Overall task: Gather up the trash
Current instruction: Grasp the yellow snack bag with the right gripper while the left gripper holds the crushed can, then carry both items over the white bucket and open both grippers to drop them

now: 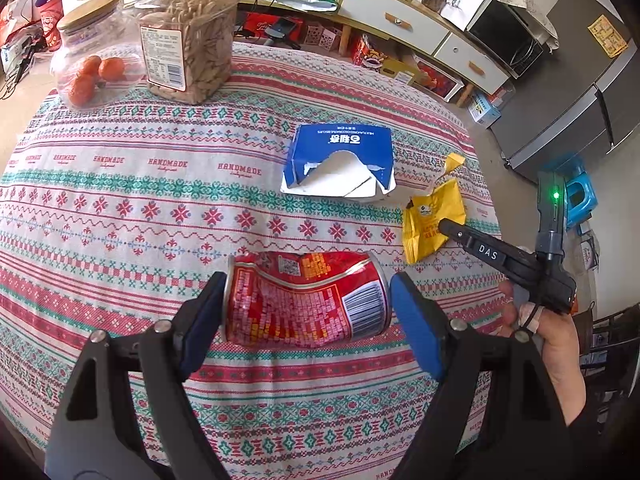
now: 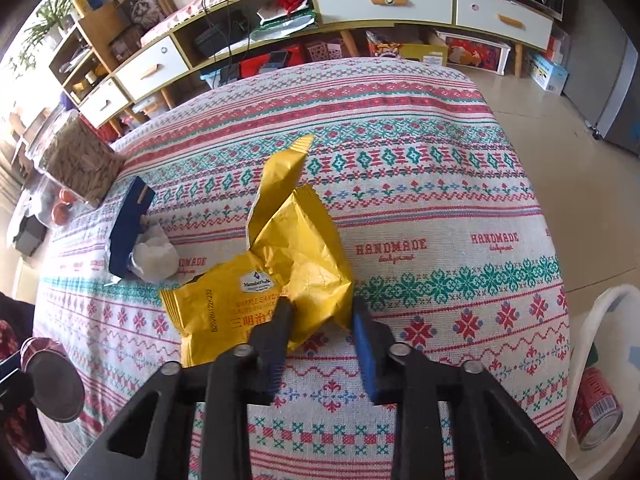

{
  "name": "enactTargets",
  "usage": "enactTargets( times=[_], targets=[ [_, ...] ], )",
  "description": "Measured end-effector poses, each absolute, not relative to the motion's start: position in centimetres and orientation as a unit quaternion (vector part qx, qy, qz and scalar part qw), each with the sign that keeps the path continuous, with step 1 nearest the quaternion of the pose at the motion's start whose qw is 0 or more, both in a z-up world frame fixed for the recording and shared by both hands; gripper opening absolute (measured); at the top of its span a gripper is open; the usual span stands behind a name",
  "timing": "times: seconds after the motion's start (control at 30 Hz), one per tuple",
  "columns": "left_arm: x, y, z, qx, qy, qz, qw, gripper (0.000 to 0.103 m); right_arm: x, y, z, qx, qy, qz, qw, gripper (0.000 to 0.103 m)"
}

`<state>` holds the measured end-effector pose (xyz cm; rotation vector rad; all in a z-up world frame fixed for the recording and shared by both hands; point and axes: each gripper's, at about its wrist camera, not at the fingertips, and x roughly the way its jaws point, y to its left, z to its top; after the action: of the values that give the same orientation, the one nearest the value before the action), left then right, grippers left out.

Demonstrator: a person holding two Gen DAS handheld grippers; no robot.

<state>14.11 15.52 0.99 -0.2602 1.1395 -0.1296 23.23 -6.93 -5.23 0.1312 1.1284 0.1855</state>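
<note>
A dented red can [image 1: 304, 300] lies on its side on the patterned tablecloth [image 1: 140, 208]. My left gripper [image 1: 306, 304] is open, one finger at each end of the can; its left pad touches the can's base, the right pad stands just off. The can's end also shows in the right wrist view [image 2: 54, 384]. A torn yellow snack wrapper [image 2: 288, 276] lies near the table's right side. My right gripper [image 2: 320, 320] is open with its fingers around the wrapper's near edge. It also shows in the left wrist view [image 1: 450, 226]. A torn blue carton [image 1: 340, 164] lies beyond.
Two clear jars stand at the table's far left: one with nuts [image 1: 192, 36], one with oranges [image 1: 94, 56]. A white bin [image 2: 596, 360] holding another red can [image 2: 596, 408] sits off the table's right edge. Cabinets and a grey fridge [image 1: 580, 112] stand behind.
</note>
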Motion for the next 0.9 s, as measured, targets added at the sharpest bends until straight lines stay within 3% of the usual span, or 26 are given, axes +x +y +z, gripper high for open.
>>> enactTargets(
  times=[0.13, 0.9],
  targets=[
    [14.0, 15.3, 1.1, -0.124, 0.536, -0.062, 0.833, 0.082, 22.7, -7.0, -4.5, 0.061, 0.531, 0.1, 0.839, 0.015],
    [14.1, 11.1, 2.5, -0.091, 0.511, -0.092, 0.85, 0.082, 16.2, -13.7, 1.4, 0.075, 0.493, 0.086, 0.862, 0.014]
  ],
)
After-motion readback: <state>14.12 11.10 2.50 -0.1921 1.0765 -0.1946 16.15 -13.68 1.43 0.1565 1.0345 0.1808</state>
